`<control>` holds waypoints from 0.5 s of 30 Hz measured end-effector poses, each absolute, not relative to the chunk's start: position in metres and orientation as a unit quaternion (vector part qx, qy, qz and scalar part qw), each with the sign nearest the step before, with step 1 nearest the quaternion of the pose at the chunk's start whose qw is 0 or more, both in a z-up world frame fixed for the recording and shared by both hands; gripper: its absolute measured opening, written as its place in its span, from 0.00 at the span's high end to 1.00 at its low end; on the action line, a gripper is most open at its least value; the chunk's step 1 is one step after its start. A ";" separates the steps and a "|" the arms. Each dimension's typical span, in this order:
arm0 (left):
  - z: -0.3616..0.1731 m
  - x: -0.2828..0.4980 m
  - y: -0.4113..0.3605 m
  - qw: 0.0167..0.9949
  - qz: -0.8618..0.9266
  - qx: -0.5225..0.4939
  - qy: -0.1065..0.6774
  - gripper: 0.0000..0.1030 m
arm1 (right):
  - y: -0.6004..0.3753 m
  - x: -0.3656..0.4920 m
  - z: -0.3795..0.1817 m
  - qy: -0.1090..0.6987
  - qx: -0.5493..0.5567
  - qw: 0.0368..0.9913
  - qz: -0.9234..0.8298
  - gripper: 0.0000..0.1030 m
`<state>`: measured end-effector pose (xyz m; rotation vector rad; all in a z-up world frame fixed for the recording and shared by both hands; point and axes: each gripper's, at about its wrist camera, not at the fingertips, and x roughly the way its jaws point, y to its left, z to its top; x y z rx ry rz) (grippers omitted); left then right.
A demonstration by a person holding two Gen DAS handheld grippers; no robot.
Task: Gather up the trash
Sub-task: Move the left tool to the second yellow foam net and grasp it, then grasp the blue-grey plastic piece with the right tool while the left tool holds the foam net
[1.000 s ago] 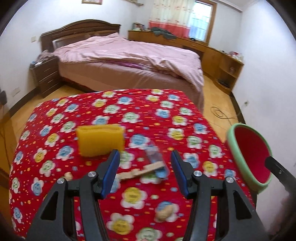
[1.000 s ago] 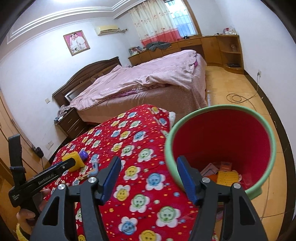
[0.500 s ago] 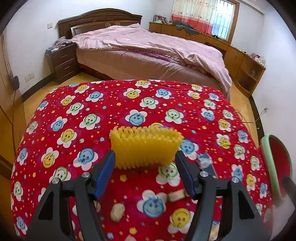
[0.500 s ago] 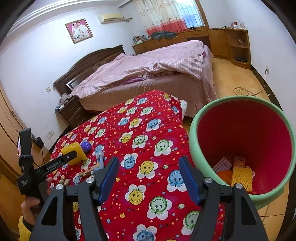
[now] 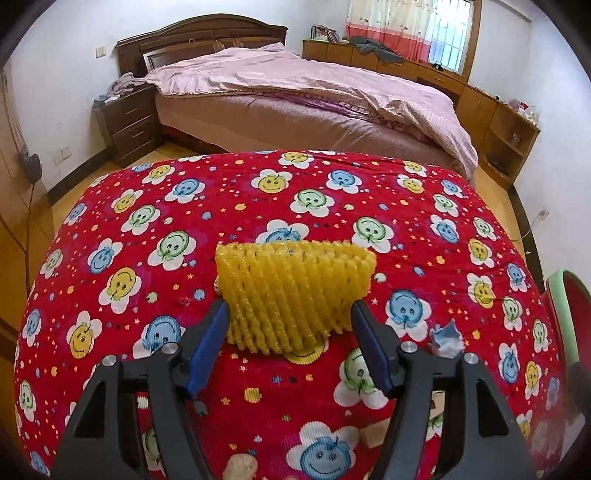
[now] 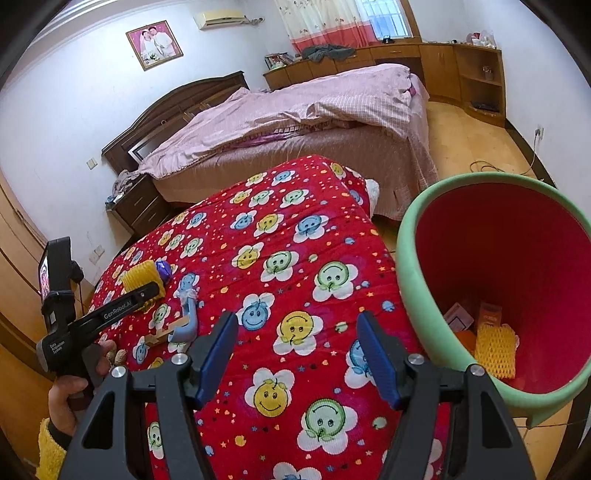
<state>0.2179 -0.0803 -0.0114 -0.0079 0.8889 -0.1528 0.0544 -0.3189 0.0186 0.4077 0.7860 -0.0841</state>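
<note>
Since a second ago, the yellow foam net [image 5: 293, 291] has come from off to one side to sit squarely between the left tool's [image 5: 288, 334] blue pads, which have just been opening and do not yet press it. Closing gently on its lower sides should avoid crushing it. Right tool [image 6: 297, 345] hangs released over the counter [image 6: 295, 236], bin [image 6: 410, 258] beside it.

This is a bedroom in a home. A large bed [image 5: 314, 107] with a dark wooden headboard [image 5: 199, 37] and a rumpled pink quilt [image 6: 295, 107] fills the far side, with a nightstand [image 5: 127, 123] beside it and a framed portrait [image 6: 154, 43] and an air conditioner [image 6: 221, 19] on the wall. Low wooden cabinets [image 5: 480, 107] run under a curtained window [image 5: 413, 29], and the floor [image 6: 469, 136] is wood.
</note>
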 end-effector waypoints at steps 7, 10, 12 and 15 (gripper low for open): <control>-0.013 0.217 -0.078 0.904 -0.067 0.012 0.422 0.59 | -0.313 0.060 0.014 0.387 0.197 0.900 -0.032 0.33; -0.012 0.215 -0.075 0.905 -0.070 0.012 0.420 0.68 | -0.310 0.062 0.012 0.390 0.196 0.899 -0.029 0.33; -0.010 0.213 -0.073 0.905 -0.073 0.011 0.418 0.74 | -0.307 0.063 0.012 0.391 0.195 0.899 -0.026 0.33; -0.007 0.210 -0.067 0.905 -0.082 -0.002 0.418 0.79 | -0.303 0.064 0.013 0.392 0.192 0.899 -0.022 0.33</control>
